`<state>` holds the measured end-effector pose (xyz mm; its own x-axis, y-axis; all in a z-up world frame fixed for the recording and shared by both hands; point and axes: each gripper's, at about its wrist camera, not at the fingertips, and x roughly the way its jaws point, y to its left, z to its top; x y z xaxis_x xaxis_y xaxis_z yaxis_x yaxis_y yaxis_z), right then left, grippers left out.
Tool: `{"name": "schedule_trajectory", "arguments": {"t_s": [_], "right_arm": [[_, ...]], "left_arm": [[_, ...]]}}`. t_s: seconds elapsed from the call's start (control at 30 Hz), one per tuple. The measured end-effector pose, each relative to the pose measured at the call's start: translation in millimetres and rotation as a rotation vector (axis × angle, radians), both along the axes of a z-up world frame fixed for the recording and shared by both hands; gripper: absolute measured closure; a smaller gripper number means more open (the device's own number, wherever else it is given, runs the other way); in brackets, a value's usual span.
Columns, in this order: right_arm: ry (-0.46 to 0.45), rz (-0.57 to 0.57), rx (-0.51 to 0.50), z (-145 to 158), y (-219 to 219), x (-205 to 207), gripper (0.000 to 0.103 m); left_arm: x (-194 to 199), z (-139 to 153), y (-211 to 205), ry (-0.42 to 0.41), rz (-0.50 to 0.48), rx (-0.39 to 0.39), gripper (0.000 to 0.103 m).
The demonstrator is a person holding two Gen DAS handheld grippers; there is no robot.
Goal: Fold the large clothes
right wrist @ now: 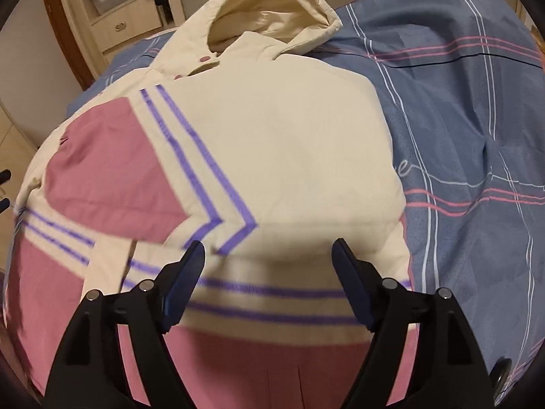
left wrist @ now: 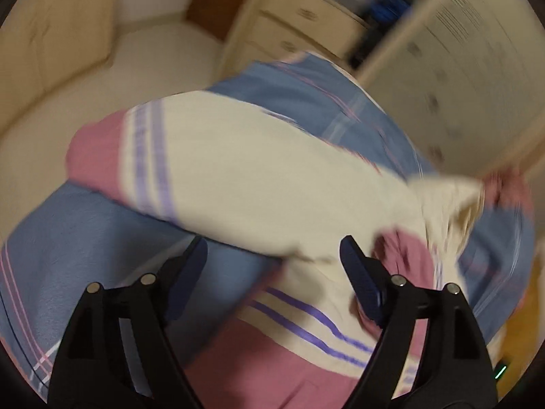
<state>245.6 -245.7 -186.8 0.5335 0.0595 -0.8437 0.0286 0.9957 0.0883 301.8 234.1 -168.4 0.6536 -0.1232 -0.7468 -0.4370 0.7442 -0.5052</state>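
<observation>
The jacket (right wrist: pixel 272 156) looked like smooth matt cloth, slightly padded, cream with pink panels and purple ribbon-like stripes of a faint sheen. The bedsheet (right wrist: pixel 460 136) under it was soft matt woven cloth, blue with thin printed lines. The right tongs (right wrist: pixel 269 255) and left tongs (left wrist: pixel 272 252) were matt black plastic with shiny metal pins. The drawers (left wrist: pixel 299 24) looked like smooth painted wood.

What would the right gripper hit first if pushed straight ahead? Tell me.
Most likely the jacket: the right gripper, jaws open and empty, points down at its cream back panel near the purple stripes. Depth is unclear.
</observation>
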Motion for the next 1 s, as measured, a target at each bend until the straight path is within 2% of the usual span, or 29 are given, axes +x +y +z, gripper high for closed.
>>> {"name": "schedule_trajectory", "arguments": {"t_s": [0.03,0.1,0.17,0.23,0.33,0.37,0.4,0.43,0.47,0.5,0.57,0.63,0.67,0.73,0.83,0.9,0.93,1.0], "right_arm": [[0.006,-0.005,0.015,0.0,-2.5,-2.6,0.026],[0.024,-0.020,0.072,-2.5,-5.1,-12.2,0.026],[0.032,-0.034,0.121,-3.7,-8.9,-15.7,0.026],[0.029,-0.039,0.138,-4.1,-8.3,-17.8,0.026],[0.035,-0.026,0.117,-6.1,-2.5,-16.8,0.026],[0.040,-0.023,0.115,-7.3,-1.2,-16.9,0.026],[0.047,-0.020,0.121,-8.6,-1.5,-16.3,0.026],[0.054,-0.018,0.132,-10.3,-2.9,-16.0,0.026],[0.065,-0.020,0.150,-12.5,-3.6,-15.6,0.026],[0.068,-0.024,0.160,-13.9,-4.7,-15.7,0.026],[0.070,-0.032,0.165,-16.0,-7.0,-16.4,0.026],[0.069,-0.037,0.153,-17.7,-7.4,-17.4,0.026],[0.070,-0.037,0.152,-18.4,-7.9,-18.3,0.026],[0.076,-0.038,0.161,-19.5,-8.3,-19.7,0.026],[0.070,-0.042,0.163,-16.8,-7.8,-22.1,0.026],[0.068,-0.050,0.166,-14.7,-8.4,-23.3,0.026],[0.067,-0.055,0.170,-14.1,-9.4,-24.3,0.026],[0.065,-0.074,0.184,-12.7,-12.7,-27.8,0.026]], "left_arm": [[-2.2,-7.6,21.2,0.017,0.044,-0.073,0.018],[-5.0,-36.1,63.2,0.061,0.127,-0.270,0.017],[-5.7,-63.6,87.9,0.088,0.192,-0.402,0.017],[-5.8,-84.4,106.0,0.072,0.267,-0.489,0.017],[-2.6,-96.5,125.0,-0.021,0.354,-0.591,0.019],[0.2,-98.8,129.8,-0.049,0.369,-0.620,0.022],[3.9,-102.5,135.7,-0.075,0.383,-0.653,0.027],[7.3,-105.5,138.5,-0.084,0.386,-0.674,0.052],[13.3,-108.5,142.3,-0.081,0.375,-0.681,0.085],[17.4,-110.0,145.2,-0.091,0.353,-0.682,0.091],[21.6,-106.9,147.4,-0.150,0.329,-0.683,0.095],[19.6,-87.6,142.5,-0.216,0.319,-0.627,0.096],[18.2,-68.3,135.4,-0.258,0.300,-0.549,0.096],[22.6,-23.2,110.8,-0.311,0.243,-0.341,0.096],[22.0,52.7,43.3,-0.437,0.045,-0.083,0.096],[17.3,102.7,-39.4,-0.502,-0.128,0.180,0.096],[13.4,116.6,-83.6,-0.528,-0.231,0.264,0.095],[9.3,124.0,-162.1,-0.513,-0.442,0.336,0.095]]}}
